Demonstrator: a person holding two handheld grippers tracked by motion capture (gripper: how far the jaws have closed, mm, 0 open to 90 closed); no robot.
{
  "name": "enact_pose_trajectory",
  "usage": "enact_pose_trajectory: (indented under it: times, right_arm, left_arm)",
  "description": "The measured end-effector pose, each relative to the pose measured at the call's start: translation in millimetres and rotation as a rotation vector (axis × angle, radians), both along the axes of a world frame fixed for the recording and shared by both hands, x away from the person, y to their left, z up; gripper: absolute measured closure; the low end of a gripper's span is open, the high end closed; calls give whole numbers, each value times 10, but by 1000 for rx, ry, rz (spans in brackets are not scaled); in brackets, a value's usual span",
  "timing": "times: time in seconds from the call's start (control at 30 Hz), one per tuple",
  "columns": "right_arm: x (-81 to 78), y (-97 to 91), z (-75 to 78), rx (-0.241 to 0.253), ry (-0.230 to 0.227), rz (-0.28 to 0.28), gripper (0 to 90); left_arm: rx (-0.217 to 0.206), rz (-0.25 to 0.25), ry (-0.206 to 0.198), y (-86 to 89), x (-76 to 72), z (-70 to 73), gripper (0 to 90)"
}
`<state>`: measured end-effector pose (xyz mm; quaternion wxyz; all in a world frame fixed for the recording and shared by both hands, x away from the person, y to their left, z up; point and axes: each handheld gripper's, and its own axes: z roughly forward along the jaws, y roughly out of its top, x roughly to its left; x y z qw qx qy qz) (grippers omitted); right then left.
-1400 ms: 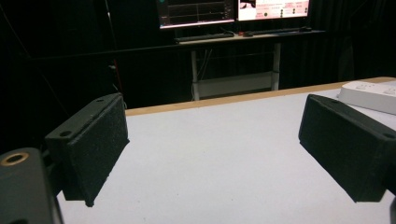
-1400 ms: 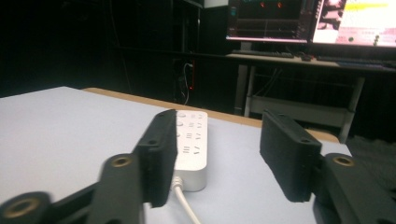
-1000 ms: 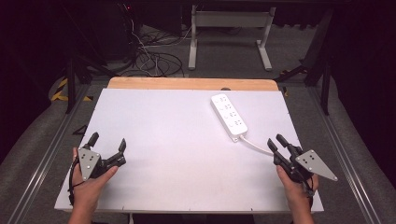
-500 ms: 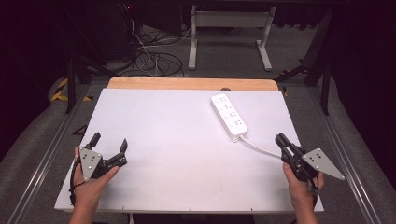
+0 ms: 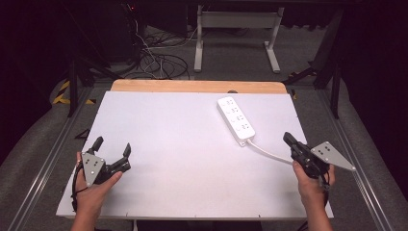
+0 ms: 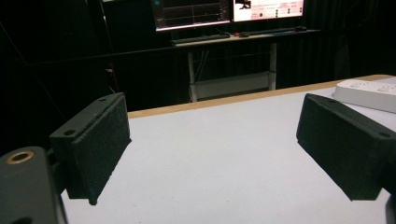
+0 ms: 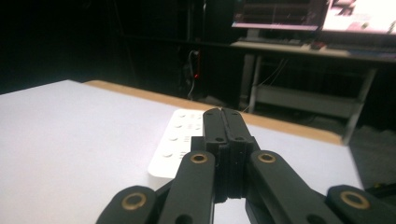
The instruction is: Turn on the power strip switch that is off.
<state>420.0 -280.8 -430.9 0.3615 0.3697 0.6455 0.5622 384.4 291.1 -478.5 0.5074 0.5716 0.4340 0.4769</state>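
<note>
A white power strip (image 5: 235,118) lies on the white table (image 5: 192,144) toward the far right, and its white cable (image 5: 267,151) runs toward the right hand. My left gripper (image 5: 113,146) rests near the table's front left, held by a hand, with its jaws wide apart and nothing between them (image 6: 212,149). My right gripper (image 5: 287,139) sits at the front right, close to the cable, with its jaws pressed together on nothing (image 7: 224,116). The power strip (image 7: 180,140) lies just beyond the right gripper's tips, and its end (image 6: 366,91) shows at the right edge of the left gripper view.
A wooden strip (image 5: 197,86) borders the table's far edge. Metal rails (image 5: 45,163) run along both sides of the table. Beyond it stand a desk frame (image 5: 235,33) and loose floor cables (image 5: 159,62). Monitors (image 6: 224,9) glow in the dark background.
My right gripper's jaws have closed from open to shut, and the hand has shifted slightly right. The left gripper has stayed in place, open.
</note>
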Motion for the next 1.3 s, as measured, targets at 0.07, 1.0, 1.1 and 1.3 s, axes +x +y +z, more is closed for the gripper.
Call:
enact_pose_trajectory:
  times: [0.07,1.0,1.1,1.3]
  right_arm:
    - [36,58,28,-5,33,16,900]
    - [594,429,192,-81,226,85,900]
    - [633,457,188,-85,242,84,900]
    - [719,542,199,-105,267,93,900]
  left_arm:
    - [-2,4,-3,12,1,1,107]
    - [28,-13,6,-29,3,-36,113]
    - [26,-13,8,-21,-1,-40,113]
    - [25,-8,10,-10,-3,-46,114]
